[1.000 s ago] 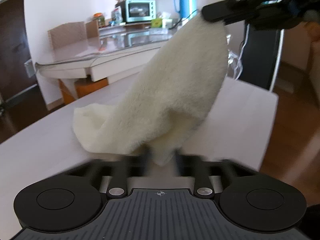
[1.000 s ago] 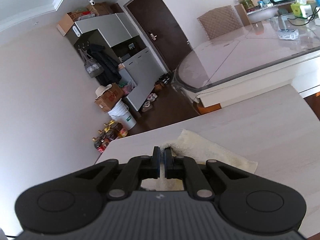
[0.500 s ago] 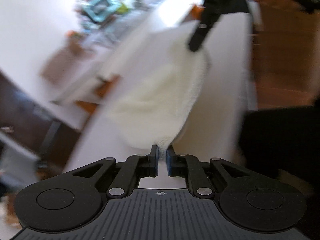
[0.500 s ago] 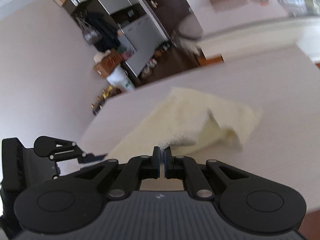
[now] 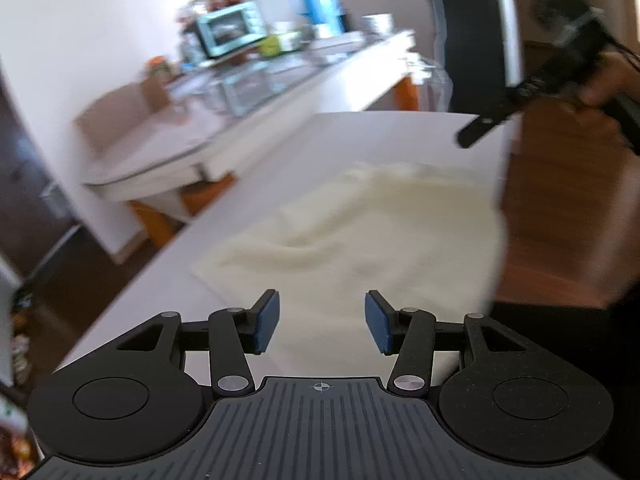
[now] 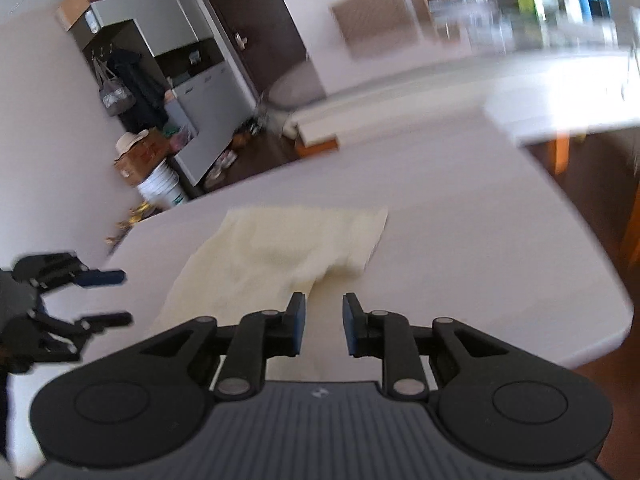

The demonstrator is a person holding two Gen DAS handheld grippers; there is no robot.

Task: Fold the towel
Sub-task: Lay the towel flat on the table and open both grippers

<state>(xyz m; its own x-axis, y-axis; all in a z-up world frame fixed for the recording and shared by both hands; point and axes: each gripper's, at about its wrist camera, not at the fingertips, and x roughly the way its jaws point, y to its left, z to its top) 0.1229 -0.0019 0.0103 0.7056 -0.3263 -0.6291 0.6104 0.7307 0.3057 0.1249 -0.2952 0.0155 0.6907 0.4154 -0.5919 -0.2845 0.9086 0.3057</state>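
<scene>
Towel, cream and rumpled, lies flat on the white table, its left edge close to the table's left rim, with broad bare tabletop to its right and beyond it. Left gripper has just been opening; its blue pads stand well apart over the towel's near edge, gripping nothing. Right gripper has also just been opening, narrower, empty. No writing is legible.
</scene>
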